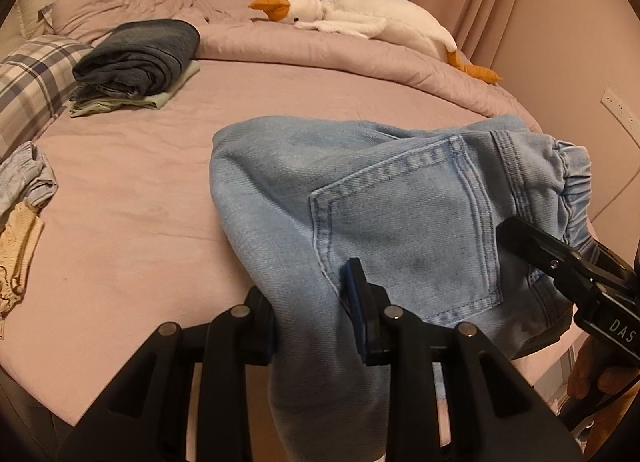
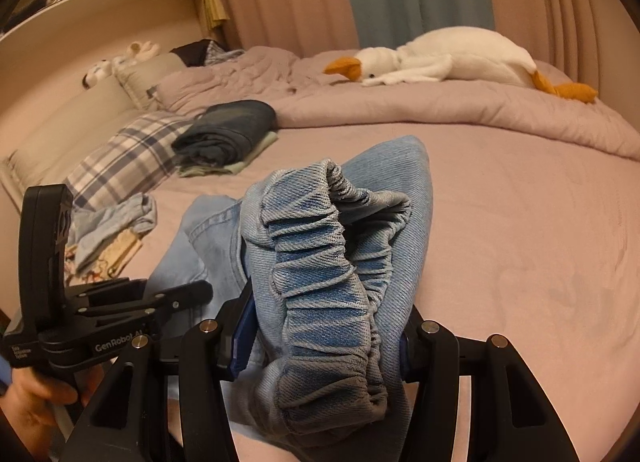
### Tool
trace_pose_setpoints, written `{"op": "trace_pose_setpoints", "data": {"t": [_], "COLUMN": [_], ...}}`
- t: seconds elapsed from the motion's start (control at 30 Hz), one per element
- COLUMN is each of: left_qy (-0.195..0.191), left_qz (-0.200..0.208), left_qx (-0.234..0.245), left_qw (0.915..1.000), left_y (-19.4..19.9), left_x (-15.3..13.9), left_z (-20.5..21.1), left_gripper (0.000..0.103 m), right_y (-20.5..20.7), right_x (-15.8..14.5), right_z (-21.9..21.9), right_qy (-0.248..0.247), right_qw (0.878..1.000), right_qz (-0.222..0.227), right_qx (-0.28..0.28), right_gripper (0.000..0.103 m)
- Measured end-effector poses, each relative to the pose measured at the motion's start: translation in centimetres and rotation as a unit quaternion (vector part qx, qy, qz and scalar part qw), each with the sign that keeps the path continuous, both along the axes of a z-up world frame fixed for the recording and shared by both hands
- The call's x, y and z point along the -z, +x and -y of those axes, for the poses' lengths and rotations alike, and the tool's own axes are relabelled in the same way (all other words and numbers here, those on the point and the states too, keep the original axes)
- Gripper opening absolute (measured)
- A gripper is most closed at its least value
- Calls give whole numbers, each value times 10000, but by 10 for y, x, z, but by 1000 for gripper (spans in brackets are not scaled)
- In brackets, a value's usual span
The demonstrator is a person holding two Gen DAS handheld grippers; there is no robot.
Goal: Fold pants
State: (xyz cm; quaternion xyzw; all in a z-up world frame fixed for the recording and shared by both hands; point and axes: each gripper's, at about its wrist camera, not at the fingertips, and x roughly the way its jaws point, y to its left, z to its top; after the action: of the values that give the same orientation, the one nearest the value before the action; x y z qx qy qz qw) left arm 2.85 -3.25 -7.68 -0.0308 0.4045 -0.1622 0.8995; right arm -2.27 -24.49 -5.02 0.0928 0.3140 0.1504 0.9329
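Light blue denim pants (image 1: 384,198) lie bunched on the near part of the pink bed (image 1: 160,190), back pocket up. My left gripper (image 1: 316,314) is shut on a fold of the denim near the pocket's lower corner. My right gripper (image 2: 324,338) is shut on the gathered elastic waistband (image 2: 320,262), which fills the gap between its jaws. The right gripper also shows in the left wrist view (image 1: 560,262) at the right edge, and the left gripper shows in the right wrist view (image 2: 120,302) at the lower left. The pant legs hang below the left gripper, out of sight.
A stack of folded dark and pale green clothes (image 1: 140,58) sits at the far left by a plaid pillow (image 1: 32,78). Loose garments (image 1: 20,198) lie at the left edge. A white plush goose (image 1: 360,18) rests on the rumpled duvet at the back.
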Motion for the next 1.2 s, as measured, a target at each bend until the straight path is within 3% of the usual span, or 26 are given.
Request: {"op": "trace_pose_setpoints", "data": {"t": [0.67, 1.2], "left_qy": [145, 208], "left_qz": [379, 480], "left_qx": [-80, 67], "left_qw": [9991, 9986], "left_y": [6, 46], "left_x": [-20, -26], "left_z": [-8, 12], "left_gripper": [28, 28], "right_y": [-1, 24], "right_x": [-20, -25], "right_z": [-20, -15], "right_qy": [-351, -516], "right_qw": [9986, 9973], "right_qz": [395, 486], "right_qx": [-79, 175], "right_gripper": [56, 56]}}
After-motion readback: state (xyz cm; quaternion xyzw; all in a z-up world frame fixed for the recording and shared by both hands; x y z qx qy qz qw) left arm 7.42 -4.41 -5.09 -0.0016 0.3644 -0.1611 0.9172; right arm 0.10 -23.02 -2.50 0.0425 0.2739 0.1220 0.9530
